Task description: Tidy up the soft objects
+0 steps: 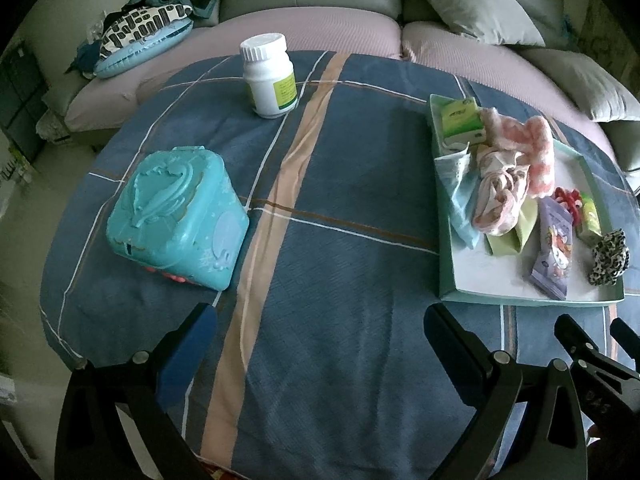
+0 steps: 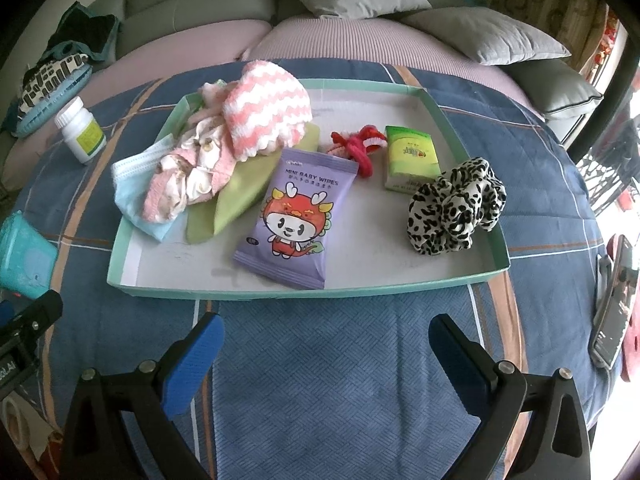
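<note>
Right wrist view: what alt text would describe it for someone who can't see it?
A shallow teal tray on a blue plaid tablecloth holds a purple baby wipes pack, leopard scrunchie, pink-white knit piece and face mask. The open right gripper hovers empty before it.

We see a white pill bottle [image 1: 270,76] with a green label standing upright on the blue plaid cloth [image 1: 344,208] covering the tabletop. Nearer us, well apart from it, sits a teal plastic box [image 1: 176,216] with an embossed lid. Behind runs a sofa [image 1: 312,32] with grey cushions [image 2: 484,36]. At the right edge lies a phone [image 2: 612,312].
</note>
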`<action>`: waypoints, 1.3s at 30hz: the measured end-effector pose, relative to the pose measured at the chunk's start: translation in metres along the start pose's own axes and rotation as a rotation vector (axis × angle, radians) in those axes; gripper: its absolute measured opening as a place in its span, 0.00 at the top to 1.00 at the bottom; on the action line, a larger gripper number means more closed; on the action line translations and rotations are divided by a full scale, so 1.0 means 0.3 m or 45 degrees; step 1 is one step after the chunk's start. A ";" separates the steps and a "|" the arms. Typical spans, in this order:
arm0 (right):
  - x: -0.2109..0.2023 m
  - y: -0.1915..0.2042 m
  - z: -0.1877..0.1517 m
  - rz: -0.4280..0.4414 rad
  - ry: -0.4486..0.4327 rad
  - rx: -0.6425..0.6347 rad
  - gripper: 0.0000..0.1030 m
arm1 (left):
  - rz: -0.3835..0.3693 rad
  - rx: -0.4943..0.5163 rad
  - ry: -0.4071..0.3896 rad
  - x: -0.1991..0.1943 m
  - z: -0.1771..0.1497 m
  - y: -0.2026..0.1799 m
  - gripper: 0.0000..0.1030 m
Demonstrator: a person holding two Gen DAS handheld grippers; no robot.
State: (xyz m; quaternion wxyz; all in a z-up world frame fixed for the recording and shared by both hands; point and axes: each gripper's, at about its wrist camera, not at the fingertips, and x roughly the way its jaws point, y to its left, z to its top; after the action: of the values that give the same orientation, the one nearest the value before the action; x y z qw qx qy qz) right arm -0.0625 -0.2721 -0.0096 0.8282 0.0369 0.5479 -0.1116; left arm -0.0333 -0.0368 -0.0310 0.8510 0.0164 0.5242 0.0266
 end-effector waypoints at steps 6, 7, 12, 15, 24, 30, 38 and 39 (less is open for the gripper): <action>0.001 -0.004 0.002 -0.001 0.001 0.005 0.00 | 0.000 -0.002 -0.004 0.001 0.001 0.001 0.00; 0.001 -0.005 0.002 0.000 0.002 0.006 0.00 | 0.000 -0.001 -0.003 0.001 0.000 0.001 0.00; 0.001 -0.007 0.001 -0.002 0.003 0.012 0.00 | 0.000 -0.001 0.001 0.002 -0.001 0.001 0.00; 0.002 -0.010 0.002 -0.004 0.005 0.015 0.00 | 0.002 0.001 0.002 0.003 -0.001 0.000 0.00; 0.004 -0.010 0.002 -0.007 0.006 0.018 0.00 | 0.004 0.006 0.007 0.011 -0.003 0.001 0.00; 0.003 -0.012 0.003 -0.006 0.005 0.018 0.00 | 0.007 0.006 -0.005 0.006 -0.005 0.002 0.00; 0.003 -0.010 0.002 -0.009 0.008 0.019 0.00 | 0.012 0.019 -0.058 -0.026 -0.004 -0.001 0.00; 0.003 -0.010 0.002 -0.009 0.008 0.019 0.00 | 0.008 0.022 -0.055 -0.025 -0.004 -0.001 0.00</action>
State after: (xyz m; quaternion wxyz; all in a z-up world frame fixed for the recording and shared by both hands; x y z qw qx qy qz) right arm -0.0622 -0.2751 -0.0099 0.8257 0.0413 0.5499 -0.1185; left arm -0.0376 -0.0377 -0.0247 0.8620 0.0258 0.5057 0.0243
